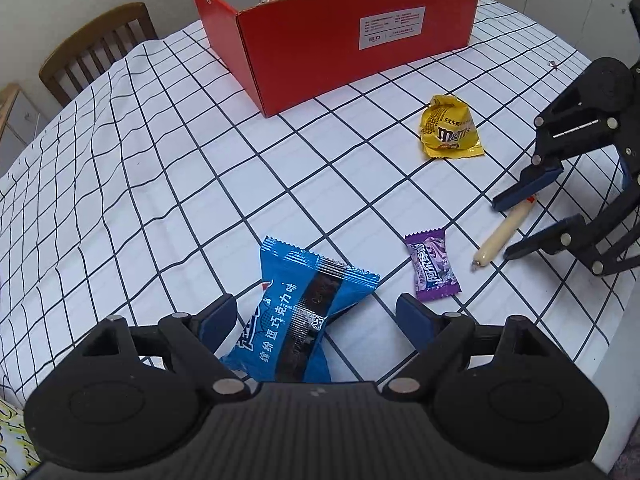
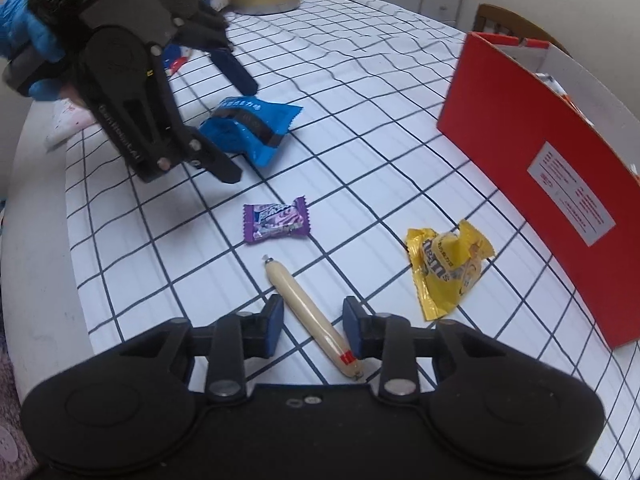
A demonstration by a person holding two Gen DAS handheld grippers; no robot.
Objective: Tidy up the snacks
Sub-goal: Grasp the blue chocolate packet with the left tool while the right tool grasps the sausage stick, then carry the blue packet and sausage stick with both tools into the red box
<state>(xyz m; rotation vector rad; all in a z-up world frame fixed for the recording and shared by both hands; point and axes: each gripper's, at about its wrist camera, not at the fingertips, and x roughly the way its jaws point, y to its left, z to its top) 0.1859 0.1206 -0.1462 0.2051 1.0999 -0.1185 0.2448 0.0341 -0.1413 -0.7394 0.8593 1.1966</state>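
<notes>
As seen from the left wrist camera:
Table: white cloth with a dark grid [image 1: 160, 200], a wooden chair [image 1: 96, 48] beyond its far left edge.
Left gripper [image 1: 316, 320]: jaws wide apart, pointing steeply down at the cloth; nothing pressed between the pads.
Blue snack packet [image 1: 296, 312]: lies on the cloth between the two blue pads; its left side is just beside or touching the left pad, I cannot tell which; clear gap to the right pad.
Purple candy [image 1: 432, 268]: flat on the cloth, just right of the blue packet and apart from it.
Sausage stick [image 1: 504, 232]: pale, lying slantwise at the right, between the fingers of the right gripper [image 1: 508, 228].
Yellow M&M's bag [image 1: 448, 128]: crumpled, between the sausage stick and the box.
Red box [image 1: 340, 40]: open-topped, at the far side of the table, a white label on its near wall; wrapped snacks are inside.

As seen from the right wrist camera:
Right gripper: jaws partly closed, straddling the sausage stick's near half. The right pad [image 2: 354, 328] meets the stick near its red-marked end; the left pad [image 2: 276, 326] stands a little off it. No firm pinch shows.
Sausage stick, placement: resting on the cloth, far tip toward the purple candy.
Left gripper, from the side: held in a blue-gloved hand [image 2: 28, 32], fingers spread either side of the blue packet.
Yellow bag: right of the stick, near the red box wall.
</notes>
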